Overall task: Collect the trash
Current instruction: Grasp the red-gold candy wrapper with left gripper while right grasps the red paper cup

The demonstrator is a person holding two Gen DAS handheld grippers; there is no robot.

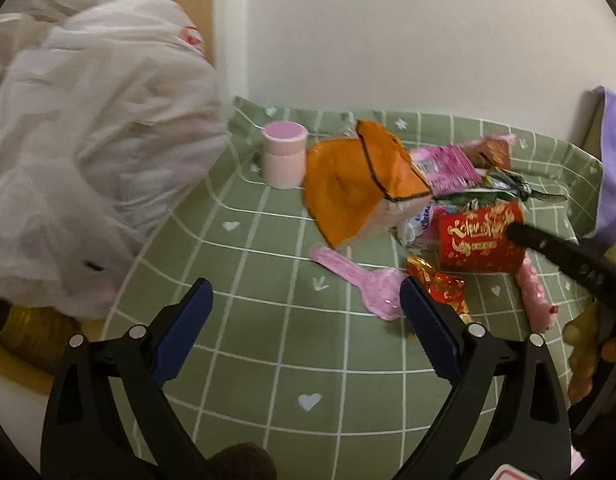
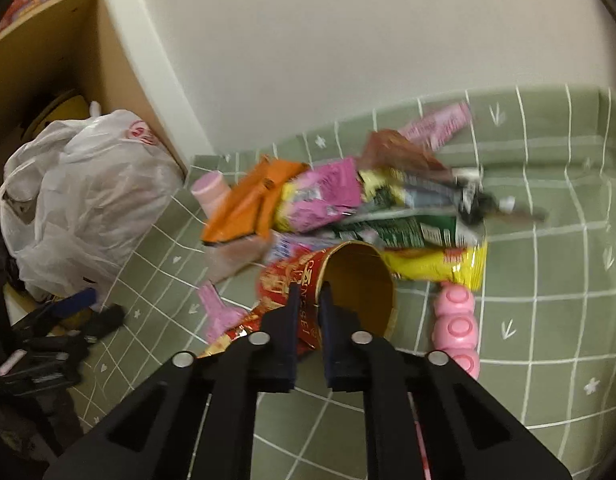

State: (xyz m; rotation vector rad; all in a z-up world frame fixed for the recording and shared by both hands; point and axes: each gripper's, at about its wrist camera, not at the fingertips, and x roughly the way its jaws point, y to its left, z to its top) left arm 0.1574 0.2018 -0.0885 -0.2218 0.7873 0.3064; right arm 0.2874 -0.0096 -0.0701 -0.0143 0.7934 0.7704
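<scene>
A heap of trash lies on the green checked cloth (image 1: 267, 344): an orange wrapper (image 1: 360, 188), pink packets (image 1: 448, 164), a red paper cup (image 1: 480, 236) on its side, and a red-gold foil wrapper (image 1: 440, 288). My left gripper (image 1: 305, 312) is open and empty, in front of the heap. In the right wrist view my right gripper (image 2: 310, 300) is shut on the rim of the red cup (image 2: 360, 284), one finger inside and one outside. A white plastic bag (image 1: 87, 152) sits at the left; it also shows in the right wrist view (image 2: 83, 200).
A pink lidded jar (image 1: 283, 154) stands behind the heap, a pink spoon (image 1: 364, 284) lies in front, and a pink knobbly toy (image 2: 456, 320) lies to the right. A yellow packet (image 2: 436, 266) and a green packet (image 2: 408, 232) lie behind the cup. A wooden shelf (image 2: 47, 60) stands at left.
</scene>
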